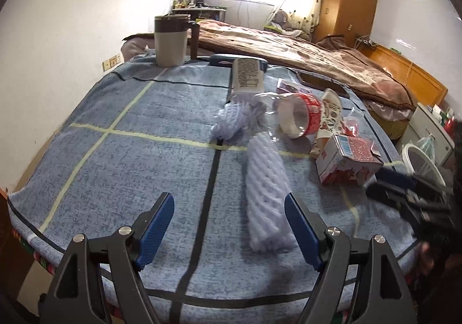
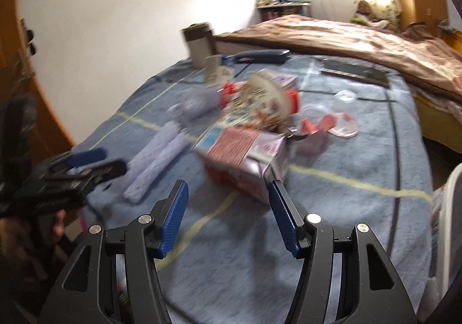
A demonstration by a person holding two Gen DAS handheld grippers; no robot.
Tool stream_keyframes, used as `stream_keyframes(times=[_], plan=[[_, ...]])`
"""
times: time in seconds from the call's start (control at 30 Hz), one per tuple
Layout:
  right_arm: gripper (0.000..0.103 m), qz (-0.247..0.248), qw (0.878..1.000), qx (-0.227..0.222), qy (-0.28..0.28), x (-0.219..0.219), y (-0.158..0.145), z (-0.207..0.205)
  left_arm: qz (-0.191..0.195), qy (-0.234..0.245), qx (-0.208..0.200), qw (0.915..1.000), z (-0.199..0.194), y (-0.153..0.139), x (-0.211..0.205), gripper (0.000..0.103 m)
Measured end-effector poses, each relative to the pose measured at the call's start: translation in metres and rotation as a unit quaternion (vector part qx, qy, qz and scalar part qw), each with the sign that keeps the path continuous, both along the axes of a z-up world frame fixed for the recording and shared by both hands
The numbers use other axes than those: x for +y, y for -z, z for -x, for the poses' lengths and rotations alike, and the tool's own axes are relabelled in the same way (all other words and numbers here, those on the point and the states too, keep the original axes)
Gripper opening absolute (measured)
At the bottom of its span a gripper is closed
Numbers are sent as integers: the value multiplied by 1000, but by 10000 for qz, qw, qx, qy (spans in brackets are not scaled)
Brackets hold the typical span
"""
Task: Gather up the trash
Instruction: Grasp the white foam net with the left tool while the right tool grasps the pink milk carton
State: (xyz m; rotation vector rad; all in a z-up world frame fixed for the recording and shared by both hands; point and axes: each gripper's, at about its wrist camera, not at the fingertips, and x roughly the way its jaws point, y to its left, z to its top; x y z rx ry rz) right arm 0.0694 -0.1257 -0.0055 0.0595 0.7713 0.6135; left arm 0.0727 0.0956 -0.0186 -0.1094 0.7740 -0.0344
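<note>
Here the left gripper [image 1: 229, 205] stood released just before the foam sleeve [image 1: 267, 194] on the counter [image 1: 115, 168], while the right gripper [image 2: 228, 194], likewise released, faced the crushed carton [image 2: 245, 156].

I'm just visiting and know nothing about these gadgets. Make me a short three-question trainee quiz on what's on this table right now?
1. True or false: the left gripper is clamped on the white foam sleeve.
2. Which piece of trash lies nearest in front of the right gripper? A) the red and white carton B) the mug C) the phone
3. Fill in: the red cup lies on its ____.

Key: 1 false, its jaws stand open and empty, the sleeve just ahead. 2 A. 3 side.
</note>
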Motion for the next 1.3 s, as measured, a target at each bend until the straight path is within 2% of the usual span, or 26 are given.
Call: stream_keyframes(times=[0.07, 0.17, 0.23, 0.3, 0.5, 0.63, 0.77, 0.97, 1.07, 1.2, 1.3], plan=[[60, 6, 9999, -97, -60, -1, -2, 5, -40, -68, -13, 10000, 0, 0, 3, 80], [60, 383, 9973, -428, 462, -8, -5, 1, -5, 7, -9, 10000, 0, -1, 3, 80], [60, 620, 9942, -472, 745, -11, -4, -6, 54, 138, -16, 9999, -3, -2, -1, 80], [60, 542, 9943, -409, 823, -16, -4, -10, 57, 258, -2, 9997, -6, -2, -8, 80], [60, 531, 9961, -444, 541, -11, -5, -21, 56, 572, 115, 9983, -22, 4, -29, 80], [60, 465, 9978, -349, 309, -8, -3, -32, -41, 422, 275, 9987, -27, 12, -28, 80], [60, 366, 9988, -303, 69, -3, -2, -35, 16, 241, 396, 9989, -26, 17, -15, 80], [60, 259, 9988, -176, -373, 7, -1, -19, -51, 44, 324, 9995, -24, 15, 0, 80], [60, 514, 9967, -287, -553, 12, -1, -12, -53, -32, 348, 9994, -25, 16, 6, 80], [60, 1221, 9903, -605, -263, 16, 2, -20, -5, -48, 366, 9993, -26, 16, 11, 80], [60, 1052, 9928, -453, -350, 14, 2, -35, 25, -15, 383, 9993, -27, 16, 10, 80]])
